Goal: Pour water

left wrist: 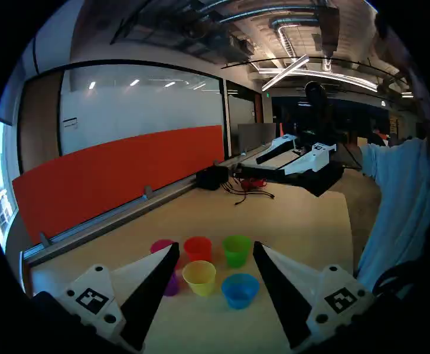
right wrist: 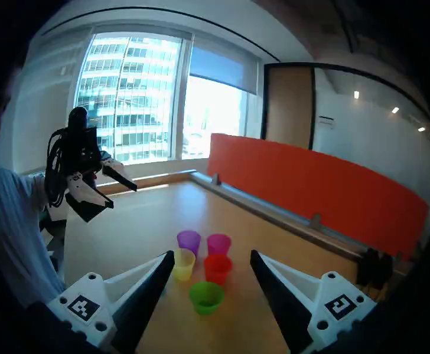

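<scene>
The left gripper [left wrist: 215, 244], fingers wide, hides most of the purple cup [left wrist: 172, 287] and part of the pink cup [left wrist: 159, 245]; the right gripper [right wrist: 212, 252], equally wide, clips the yellow cup [right wrist: 185, 264].

Cups [left wrist: 199, 277] clustered on table [left wrist: 297, 218]; partition [left wrist: 126, 171] along table edge; cables [left wrist: 247, 187] beyond.

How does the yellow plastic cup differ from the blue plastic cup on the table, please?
Colour is the first difference between the yellow plastic cup and the blue plastic cup. In the left gripper view, the yellow cup stands at the near row's middle, the blue cup at its right end, slightly nearer the camera. Both stand upright, open-topped, tapered, of similar size, on the wooden table.
</scene>
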The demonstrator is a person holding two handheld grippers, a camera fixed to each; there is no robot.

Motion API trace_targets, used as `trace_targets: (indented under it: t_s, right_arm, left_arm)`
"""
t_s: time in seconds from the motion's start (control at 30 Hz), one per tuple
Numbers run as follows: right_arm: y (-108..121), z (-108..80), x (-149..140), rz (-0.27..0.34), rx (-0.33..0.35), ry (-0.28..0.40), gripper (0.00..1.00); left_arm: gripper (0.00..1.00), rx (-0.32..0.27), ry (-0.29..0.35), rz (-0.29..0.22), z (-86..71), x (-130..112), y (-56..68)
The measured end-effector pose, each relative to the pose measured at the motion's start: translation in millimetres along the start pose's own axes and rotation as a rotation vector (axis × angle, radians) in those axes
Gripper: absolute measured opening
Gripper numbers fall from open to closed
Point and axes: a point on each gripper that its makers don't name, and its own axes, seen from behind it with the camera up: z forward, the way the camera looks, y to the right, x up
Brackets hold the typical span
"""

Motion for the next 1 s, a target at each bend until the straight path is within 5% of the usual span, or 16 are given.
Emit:
trace_targets:
  t_s: [1.0]
  right_arm:
    - [1,24.6,-76,-0.011,0.019,-0.148,1.00]
  left_arm:
    - [0.93,-0.090,-0.187,-0.081,37.9,-107,40.5]
